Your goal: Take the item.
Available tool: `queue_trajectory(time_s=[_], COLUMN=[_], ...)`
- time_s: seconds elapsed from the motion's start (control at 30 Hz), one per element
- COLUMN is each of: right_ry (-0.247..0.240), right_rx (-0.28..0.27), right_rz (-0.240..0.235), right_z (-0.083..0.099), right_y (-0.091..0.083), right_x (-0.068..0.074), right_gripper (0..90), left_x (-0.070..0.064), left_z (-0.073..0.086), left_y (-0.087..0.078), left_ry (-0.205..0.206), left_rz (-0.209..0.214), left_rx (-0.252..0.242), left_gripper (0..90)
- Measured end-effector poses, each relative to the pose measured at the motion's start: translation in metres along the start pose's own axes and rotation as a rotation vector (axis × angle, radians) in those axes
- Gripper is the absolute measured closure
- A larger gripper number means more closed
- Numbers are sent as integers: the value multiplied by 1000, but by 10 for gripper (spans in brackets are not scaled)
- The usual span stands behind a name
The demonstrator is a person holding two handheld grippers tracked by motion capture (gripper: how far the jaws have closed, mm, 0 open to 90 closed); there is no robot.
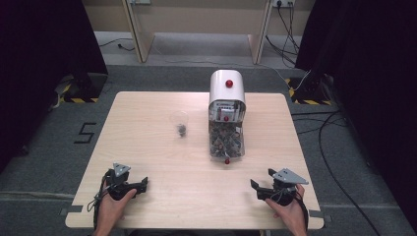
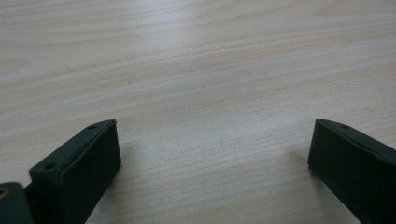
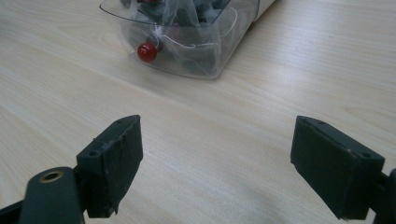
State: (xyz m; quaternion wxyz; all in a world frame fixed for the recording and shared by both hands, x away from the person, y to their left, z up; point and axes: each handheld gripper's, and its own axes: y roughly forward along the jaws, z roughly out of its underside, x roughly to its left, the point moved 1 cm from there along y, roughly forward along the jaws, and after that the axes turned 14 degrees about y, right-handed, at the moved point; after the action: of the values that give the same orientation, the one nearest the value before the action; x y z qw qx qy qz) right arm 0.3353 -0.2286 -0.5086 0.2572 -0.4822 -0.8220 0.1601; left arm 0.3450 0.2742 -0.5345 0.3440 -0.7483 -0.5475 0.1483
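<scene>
Left tool (image 1: 132, 187) at my 7 o'clock, jaws wide, empty | right tool (image 1: 260, 189) at 5, jaws wide, empty | I see dispenser (image 1: 226, 115) at 12 on bench (image 1: 147, 147) | cup (image 1: 180, 122) just left of it

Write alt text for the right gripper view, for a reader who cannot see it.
The right gripper is open over a pale wooden table, its two black fingers rising from the bottom edge with bare wood between them. Beyond them lies the clear plastic end of a dispenser with dark pieces inside and a small red knob at its front.
</scene>
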Motion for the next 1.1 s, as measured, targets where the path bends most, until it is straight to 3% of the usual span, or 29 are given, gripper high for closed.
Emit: queue_trajectory(time_s=[1.1], right_ry=[7], right_rx=[9], right_rz=[47], right_z=[24], right_y=[-19], right_x=[-7], right_gripper=[171], left_x=[0], left_z=[0], left_y=[0], left_ry=[0], left_rz=[0], left_rx=[0], left_gripper=[18])
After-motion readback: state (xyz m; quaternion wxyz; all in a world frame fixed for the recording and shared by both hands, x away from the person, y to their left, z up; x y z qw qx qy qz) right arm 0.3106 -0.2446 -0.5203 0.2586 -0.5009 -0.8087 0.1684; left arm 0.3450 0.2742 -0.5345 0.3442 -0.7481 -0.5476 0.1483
